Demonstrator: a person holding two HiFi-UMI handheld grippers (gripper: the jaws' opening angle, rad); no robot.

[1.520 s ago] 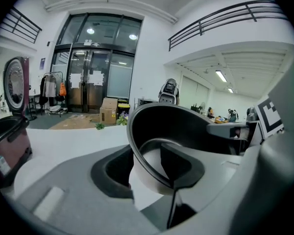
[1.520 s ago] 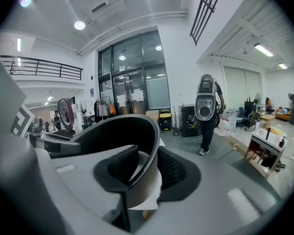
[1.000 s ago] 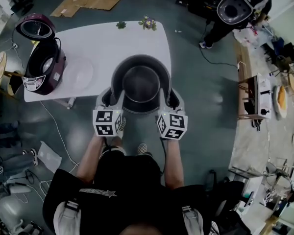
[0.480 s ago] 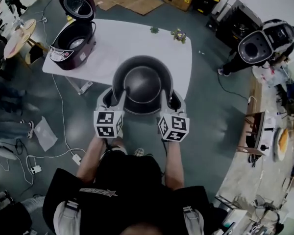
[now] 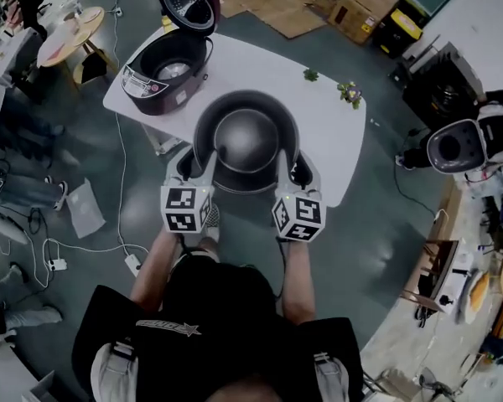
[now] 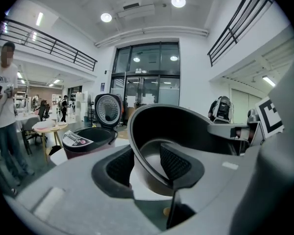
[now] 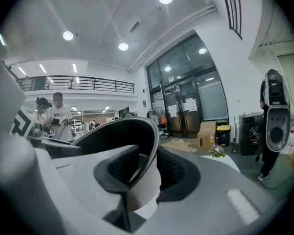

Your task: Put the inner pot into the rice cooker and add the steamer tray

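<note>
Two grips, left tongs point(image 5: 195, 167), just-tightened right tongs point(image 5: 295, 171), pinching thin rim of round dark metal inner pot point(image 5: 246, 137).

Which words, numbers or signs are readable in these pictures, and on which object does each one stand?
No text can be read anywhere.
Rice cooker, control panel: print too small.
Logo on the person's dark clothing: blurred.
Left marker cube and right marker cube: square patterns only, no letters.
</note>
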